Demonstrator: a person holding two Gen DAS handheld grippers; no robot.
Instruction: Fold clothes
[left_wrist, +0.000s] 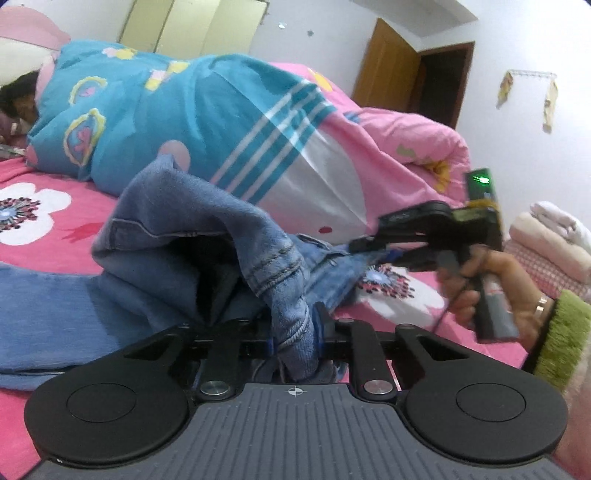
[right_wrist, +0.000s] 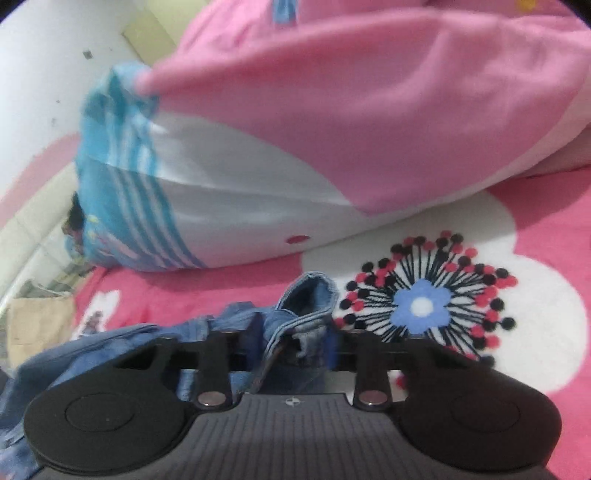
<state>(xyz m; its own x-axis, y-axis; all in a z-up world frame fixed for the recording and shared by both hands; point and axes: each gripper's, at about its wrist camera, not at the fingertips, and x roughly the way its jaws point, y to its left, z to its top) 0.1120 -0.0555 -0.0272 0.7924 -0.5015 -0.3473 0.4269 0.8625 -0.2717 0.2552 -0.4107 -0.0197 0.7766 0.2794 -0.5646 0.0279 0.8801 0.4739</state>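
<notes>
A pair of blue jeans lies bunched on the pink flowered bed cover. In the left wrist view a fold of the denim is pinched between the pads of my left gripper, which is shut on it. My right gripper is shut on another denim edge, seamed like a waistband. That right gripper also shows in the left wrist view at the right, its tips on the far edge of the jeans, held by a hand with a green cuff.
A big rolled quilt in blue, white and pink lies right behind the jeans. A person lies at the far left by the pillow. Folded pale blankets are stacked at the right. A brown door stands in the back wall.
</notes>
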